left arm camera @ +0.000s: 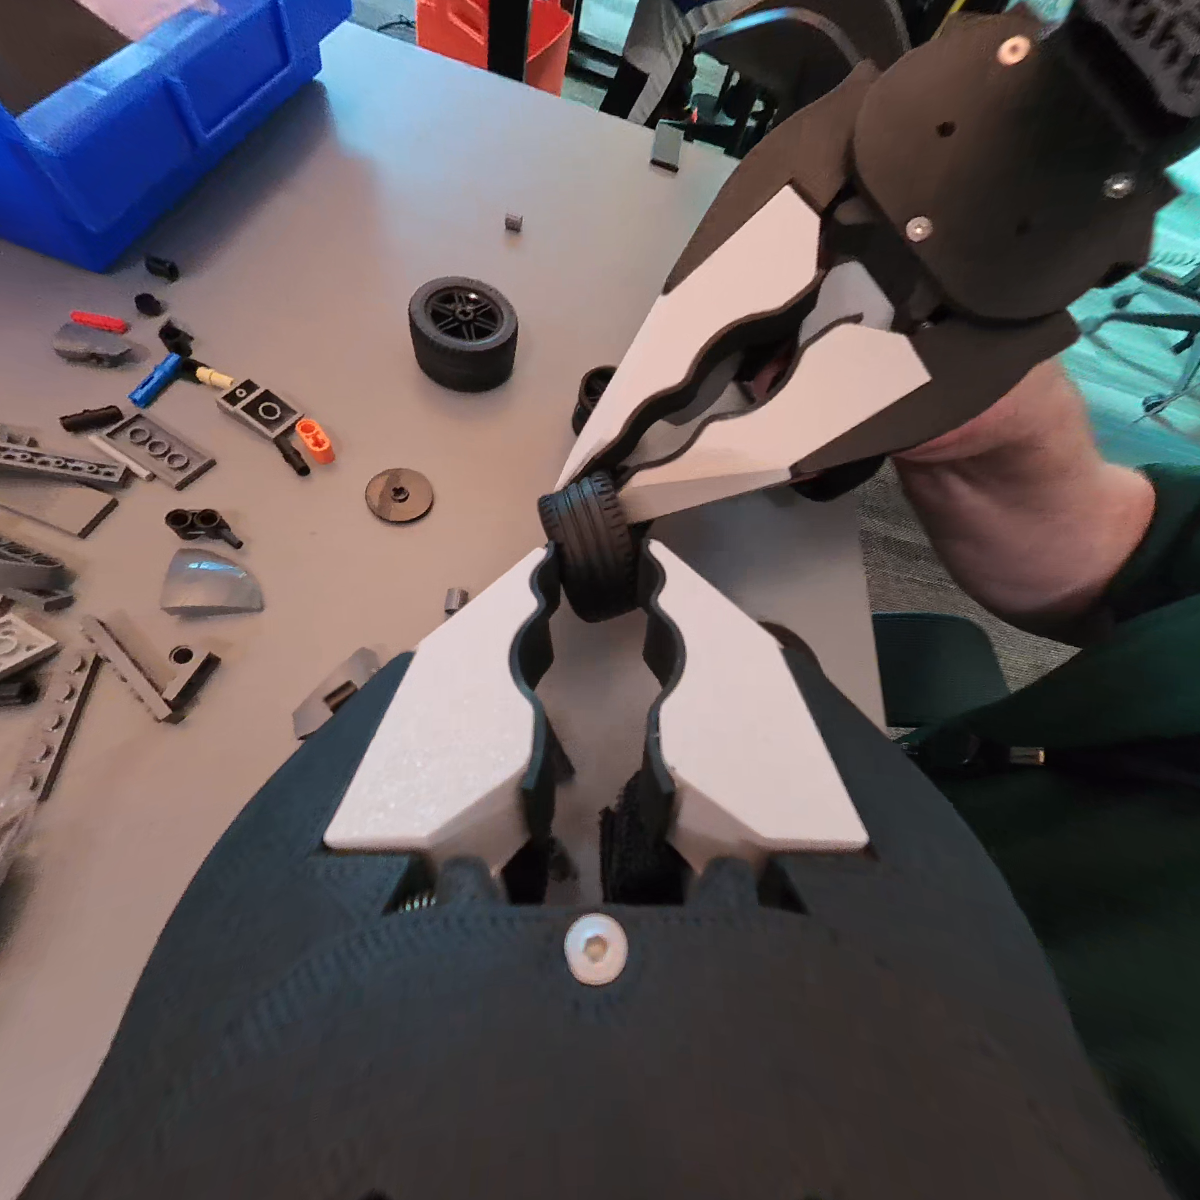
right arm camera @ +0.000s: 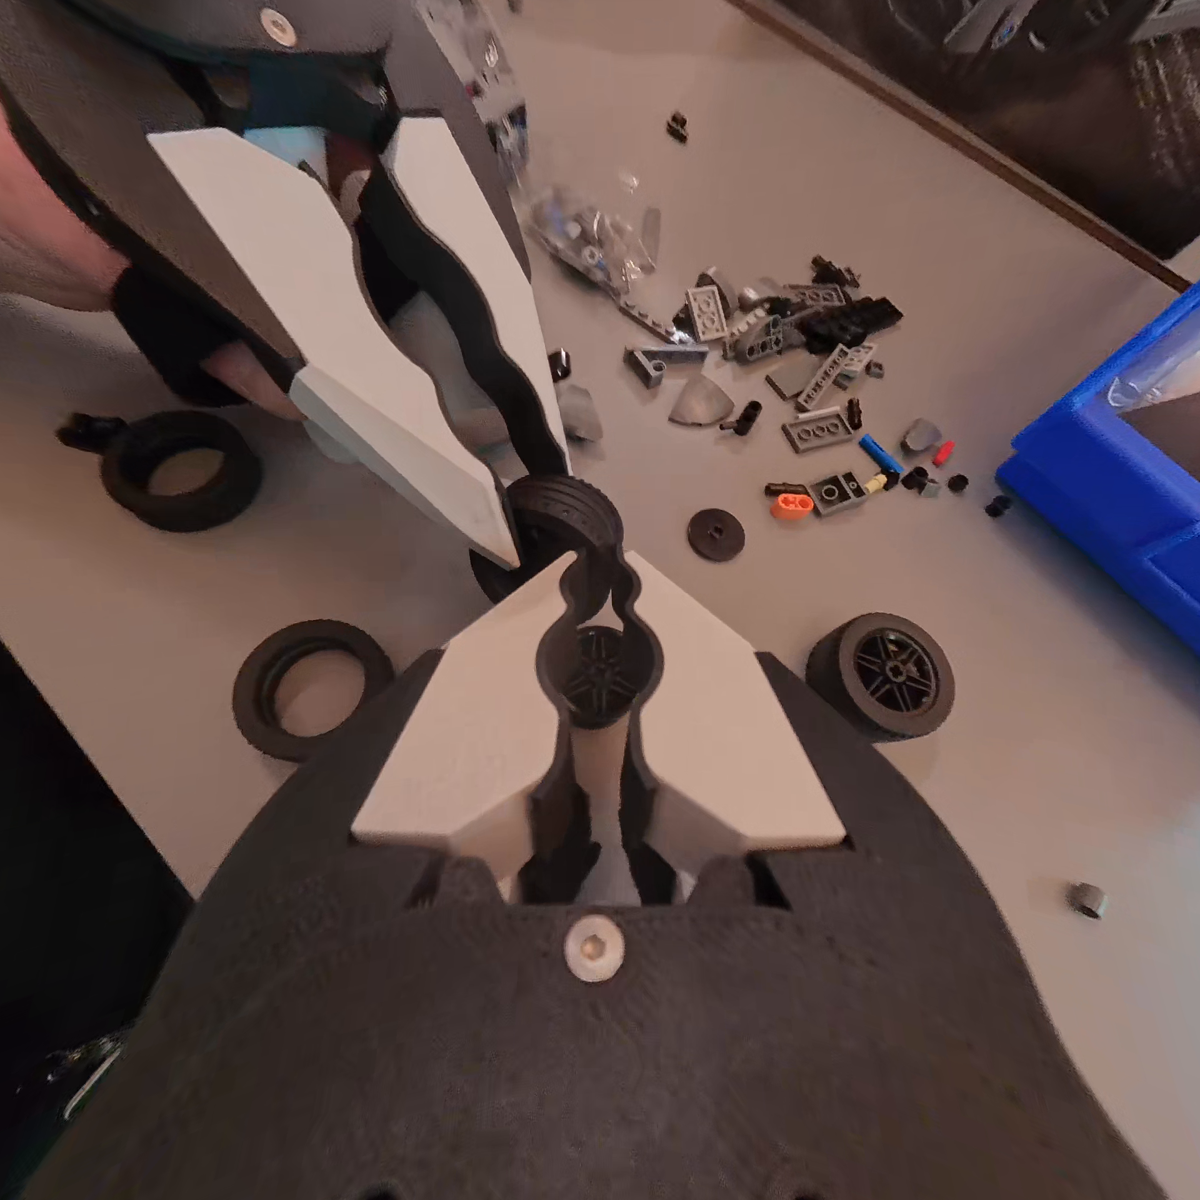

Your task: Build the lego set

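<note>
Tyre (left arm camera: 592, 552) sits pinched between left gripper (left arm camera: 597, 575) tips, right gripper (right arm camera: 600, 578) clenching its far edge.

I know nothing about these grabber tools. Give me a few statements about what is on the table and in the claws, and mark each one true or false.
1. Both grippers hold the same black tyre. True: the left gripper and the right gripper both pinch it.
2. A wheel rim sits in the right gripper. True: it rests in the round hollow between the fingers.
3. The storage bin is red. False: it is blue.
4. No finished wheel is on the table. False: one complete wheel stands there.
5. Two empty tyres lie on the table. True: one lies beyond the other in the right wrist view.
</note>
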Available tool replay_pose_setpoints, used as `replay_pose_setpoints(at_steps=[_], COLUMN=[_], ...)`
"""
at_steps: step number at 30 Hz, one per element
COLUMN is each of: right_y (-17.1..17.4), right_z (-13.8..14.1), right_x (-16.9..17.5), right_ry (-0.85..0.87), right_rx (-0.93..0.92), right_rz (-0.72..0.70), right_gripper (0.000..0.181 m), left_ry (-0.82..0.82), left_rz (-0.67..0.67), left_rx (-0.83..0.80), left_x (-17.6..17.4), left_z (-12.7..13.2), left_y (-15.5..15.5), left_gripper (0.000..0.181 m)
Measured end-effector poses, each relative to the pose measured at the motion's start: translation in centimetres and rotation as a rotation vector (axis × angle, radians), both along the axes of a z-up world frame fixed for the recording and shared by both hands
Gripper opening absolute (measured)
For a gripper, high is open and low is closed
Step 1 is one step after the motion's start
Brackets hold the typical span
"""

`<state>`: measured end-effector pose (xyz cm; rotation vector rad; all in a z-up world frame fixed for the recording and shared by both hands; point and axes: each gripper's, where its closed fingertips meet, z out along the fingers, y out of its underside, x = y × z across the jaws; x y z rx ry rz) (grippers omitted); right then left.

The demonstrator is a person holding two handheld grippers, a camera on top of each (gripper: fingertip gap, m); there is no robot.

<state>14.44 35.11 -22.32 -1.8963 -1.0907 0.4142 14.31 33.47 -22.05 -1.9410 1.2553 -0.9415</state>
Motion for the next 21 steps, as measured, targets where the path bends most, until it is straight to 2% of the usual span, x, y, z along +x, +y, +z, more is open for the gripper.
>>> replay_pose_setpoints(at_steps=[1,5,8,16,18,21], right_y=[0.1,0.5,0.7,1.0,1.1,0.6], right_z=[-0.2,-1.8,-1.9,-2.2,-2.2,-1.7], right_x=[0.0,0.0,-0.1,-0.4,-0.5,-0.4], right_ry=[-0.027,-0.125,-0.167,-0.323,-0.296,-0.141], right_rx=[0.001,-0.029,-0.037,-0.091,-0.109,-0.217], right_rz=[-0.011,-0.024,-0.024,-0.018,0.008,0.082], right_gripper=[0.002,0.002,0.002,0.001,0.002,0.011], left_ry=[0.013,0.103,0.11,0.225,0.241,0.23], left_rz=[0.004,0.01,0.006,0.012,0.015,0.013], left_rx=[0.01,0.067,0.071,0.222,0.234,0.212], left_x=[0.0,0.0,-0.1,-0.6,-0.8,-0.8], left_z=[-0.3,-1.7,-1.8,-2.2,-2.2,-2.2], left_y=[0.1,0.4,0.5,1.0,1.1,1.2], left_gripper=[0.022,0.022,0.021,0.019,0.019,0.018])
